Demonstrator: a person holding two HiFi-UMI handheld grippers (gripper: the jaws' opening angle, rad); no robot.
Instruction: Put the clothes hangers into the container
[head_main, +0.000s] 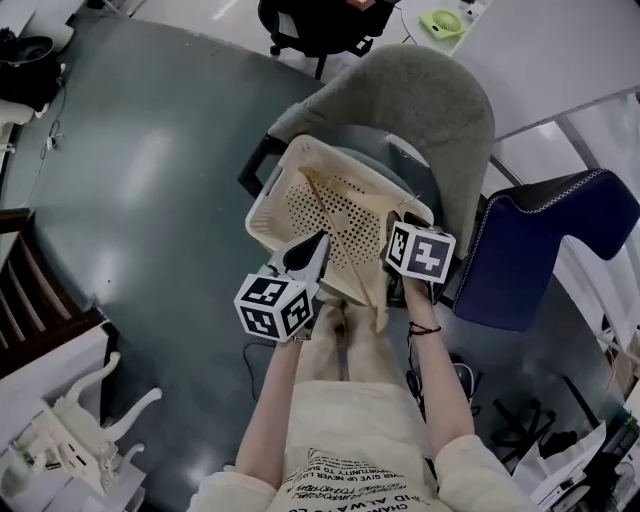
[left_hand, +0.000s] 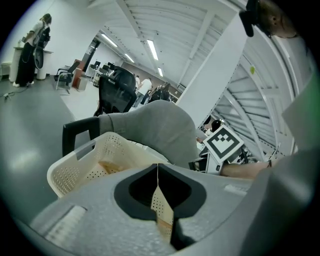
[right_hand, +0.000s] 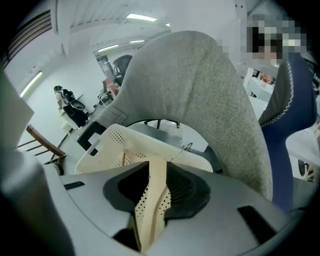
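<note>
A cream perforated basket (head_main: 272, 190) stands on a grey chair, and a wooden hanger (head_main: 322, 205) with a wire hook lies inside it. My left gripper (head_main: 318, 243) is at the basket's near rim. Its jaws are closed on a thin pale edge, with perforated wall showing in the gap behind it (left_hand: 157, 172). My right gripper (head_main: 393, 235) is at the near right rim, and a cream strip of the basket's wall stands pinched between its jaws (right_hand: 156, 170). In the right gripper view the hanger's hook (right_hand: 183, 149) shows beyond the jaws, above the basket (right_hand: 100, 150).
The grey chair back (head_main: 430, 110) rises behind the basket, with a black armrest (head_main: 255, 165) at its left. A dark blue chair (head_main: 530, 250) stands close on the right. A white rack (head_main: 70, 430) is at the lower left, and wooden slats (head_main: 30, 300) are at the left edge.
</note>
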